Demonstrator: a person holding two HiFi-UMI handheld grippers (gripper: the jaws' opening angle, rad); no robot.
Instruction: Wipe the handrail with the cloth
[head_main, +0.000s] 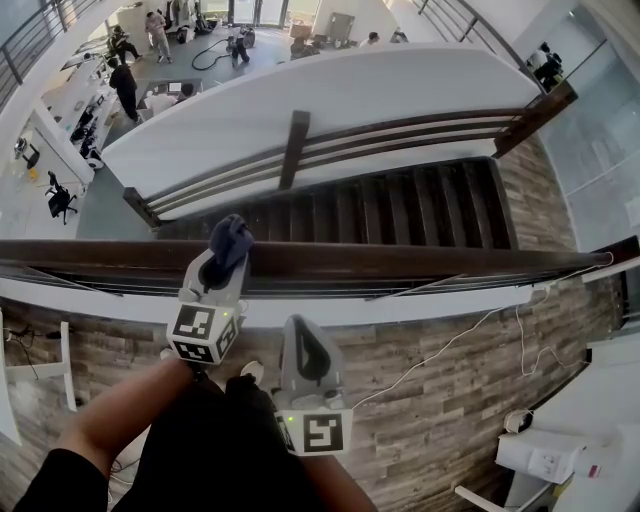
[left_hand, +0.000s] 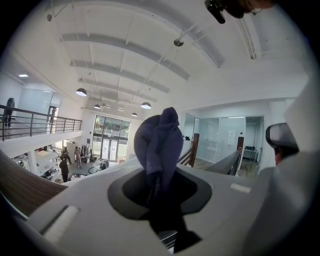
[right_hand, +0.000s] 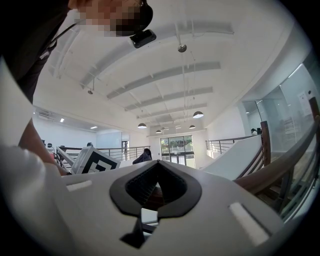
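Here's the left gripper (head_main: 226, 262) up at the dark wooden handrail (head_main: 430, 262), jaws clenched on a bunched navy cloth (head_main: 232, 238). The left gripper view shows it plainly: the cloth (left_hand: 160, 142) stands up out of the pinch in a loose knot. From above, the bundle sits over the rail's far edge, in its left half; whether fabric actually presses the wood, I can't tell. The right gripper (head_main: 303, 338) hangs back on the near side of the rail, just right of the left one, over the plank floor (head_main: 450, 400). Its jaws are closed tip to tip with nothing between them, as the right gripper view (right_hand: 158, 163) shows. Beyond the rail a dark staircase (head_main: 400, 205) drops away, and people (head_main: 125, 85) move about on the floor far below.
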